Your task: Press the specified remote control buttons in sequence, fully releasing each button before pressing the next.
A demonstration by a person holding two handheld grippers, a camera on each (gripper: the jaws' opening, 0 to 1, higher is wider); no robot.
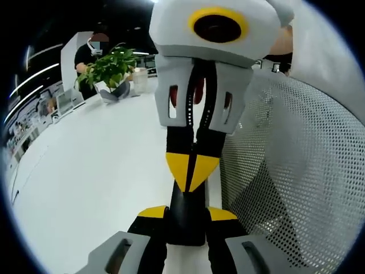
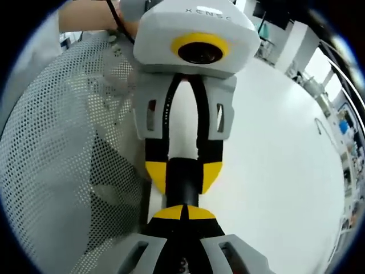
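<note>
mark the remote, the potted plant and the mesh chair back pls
remote (image 1: 186, 220), left gripper view, on its black body low in the picture.
potted plant (image 1: 111, 67), left gripper view, on its green leaves.
mesh chair back (image 2: 51, 148), right gripper view, on the perforated panel.

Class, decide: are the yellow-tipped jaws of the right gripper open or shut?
Shut. The right gripper has its yellow tips meeting, no gap, at the slim black object clamped by the left gripper.
</note>
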